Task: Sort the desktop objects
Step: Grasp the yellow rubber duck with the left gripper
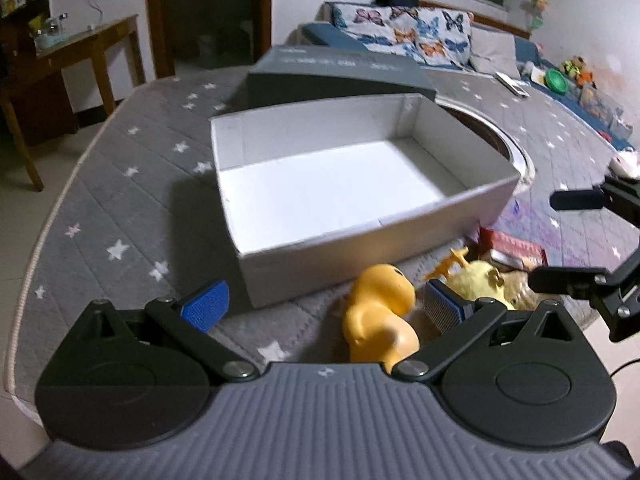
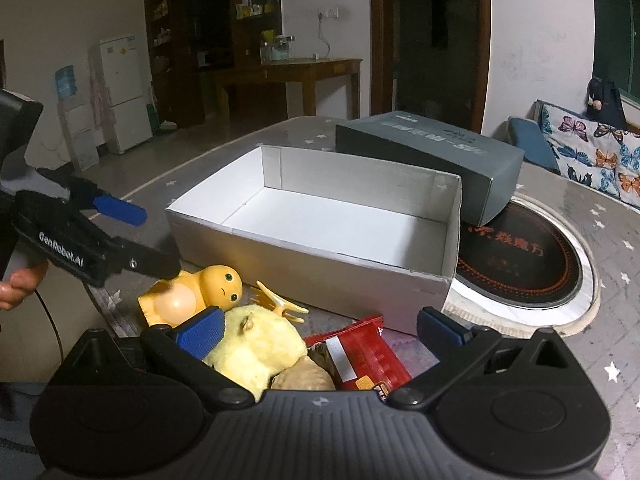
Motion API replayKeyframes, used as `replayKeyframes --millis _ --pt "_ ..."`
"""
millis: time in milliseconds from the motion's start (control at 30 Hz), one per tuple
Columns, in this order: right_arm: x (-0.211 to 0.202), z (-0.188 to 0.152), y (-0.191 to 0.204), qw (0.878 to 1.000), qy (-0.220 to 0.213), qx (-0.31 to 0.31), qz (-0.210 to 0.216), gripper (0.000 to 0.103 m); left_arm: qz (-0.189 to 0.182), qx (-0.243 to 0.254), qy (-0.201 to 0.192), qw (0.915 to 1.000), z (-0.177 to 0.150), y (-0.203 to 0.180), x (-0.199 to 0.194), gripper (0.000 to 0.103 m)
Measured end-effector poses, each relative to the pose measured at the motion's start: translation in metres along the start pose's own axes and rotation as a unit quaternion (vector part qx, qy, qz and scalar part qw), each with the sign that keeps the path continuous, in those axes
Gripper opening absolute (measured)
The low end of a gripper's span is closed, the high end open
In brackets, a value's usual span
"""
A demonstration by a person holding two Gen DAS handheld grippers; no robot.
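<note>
Hovering w/ fingers wide, left gripper (image 1: 324, 304) has the yellow figure (image 1: 380, 312) lying just ahead beside the empty box (image 1: 460, 216); right gripper (image 2: 320, 330), also wide, over plush (image 2: 256, 346).

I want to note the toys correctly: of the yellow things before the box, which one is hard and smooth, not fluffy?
The yellow rubber figure with a round head and small dark eyes; its surface shines. The plush toy beside it is pale and fuzzy.
</note>
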State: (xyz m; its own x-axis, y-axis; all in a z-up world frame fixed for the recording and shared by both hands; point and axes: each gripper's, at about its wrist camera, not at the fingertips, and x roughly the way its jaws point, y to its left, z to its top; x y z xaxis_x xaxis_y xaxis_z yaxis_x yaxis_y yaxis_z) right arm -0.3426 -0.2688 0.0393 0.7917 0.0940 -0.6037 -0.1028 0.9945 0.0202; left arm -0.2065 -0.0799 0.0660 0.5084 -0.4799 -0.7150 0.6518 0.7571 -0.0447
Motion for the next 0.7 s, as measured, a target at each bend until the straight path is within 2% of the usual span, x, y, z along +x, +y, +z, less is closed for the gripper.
replayKeyframes --millis 233,400,600,700 --pt "0.001 -0.003 -0.006 1.000 0.003 0.007 -0.001 0.103 -0.013 -0.004 0.038 0.9992 0.000 0.001 0.020 0.103" --pt "0.004 -0.003 -0.012 1.000 0.008 0.016 -0.005 0.103 -0.013 0.002 0.051 0.9986 -0.001 0.000 0.029 0.102" --pt "0.007 -0.002 -0.016 1.000 0.010 0.022 -0.008 0.103 -0.017 0.004 0.071 0.9973 -0.001 -0.002 0.037 0.095" --pt "0.009 -0.002 -0.018 1.000 0.013 0.026 -0.009 0.103 -0.023 0.004 0.080 0.9965 -0.001 -0.002 0.041 0.087"
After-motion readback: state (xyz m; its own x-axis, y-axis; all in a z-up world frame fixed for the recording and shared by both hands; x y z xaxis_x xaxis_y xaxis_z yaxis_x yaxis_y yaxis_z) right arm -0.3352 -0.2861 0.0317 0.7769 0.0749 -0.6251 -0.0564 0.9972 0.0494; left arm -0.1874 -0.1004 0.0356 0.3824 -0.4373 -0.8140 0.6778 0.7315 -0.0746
